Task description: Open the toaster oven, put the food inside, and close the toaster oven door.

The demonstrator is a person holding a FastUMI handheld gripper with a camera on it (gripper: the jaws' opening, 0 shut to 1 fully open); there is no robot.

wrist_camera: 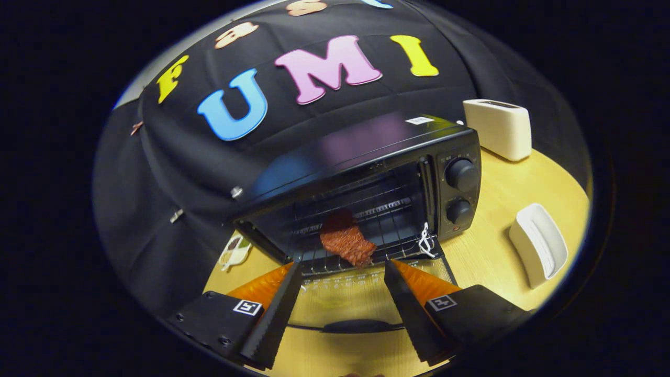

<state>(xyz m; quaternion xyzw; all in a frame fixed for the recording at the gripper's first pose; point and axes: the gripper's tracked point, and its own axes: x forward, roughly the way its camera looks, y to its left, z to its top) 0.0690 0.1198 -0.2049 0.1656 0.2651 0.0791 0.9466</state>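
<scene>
gripper view shows us, furthest to the left on the desk (pixel 487 251), a small printed card (pixel 234 251) lying flat beside the toaster oven's left corner. next comes the toaster oven (pixel 366 173) itself, its glass door (pixel 361 293) folded down flat toward us with the dark door handle (pixel 358 326) nearest the gripper. the food (pixel 347 241), a reddish ridged slab, lies on the wire rack (pixel 387 230) at the front of the cavity, its near end close to the rack's front edge. our gripper (pixel 343 293) hangs above the lowered door with its fingers spread wide and nothing between them; the food sits just ahead of the fingertips, roughly centred in the gap but apart from both.

we judge the food is in and the step in hand is closing the door. to do it well we should back off and lower the fingers under or around the handle, then swing it up on its hinge arc rather than pushing straight, so the oven does not slide on the desk. the food's near end may catch the door, so nudging it deeper first could help.

further right are the two knobs (pixel 460 191), a white twist tie (pixel 425 238) at the door hinge, then a white toaster (pixel 498 128) behind and a white holder (pixel 539 245) near the desk's edge, both well apart from the gripper.
</scene>
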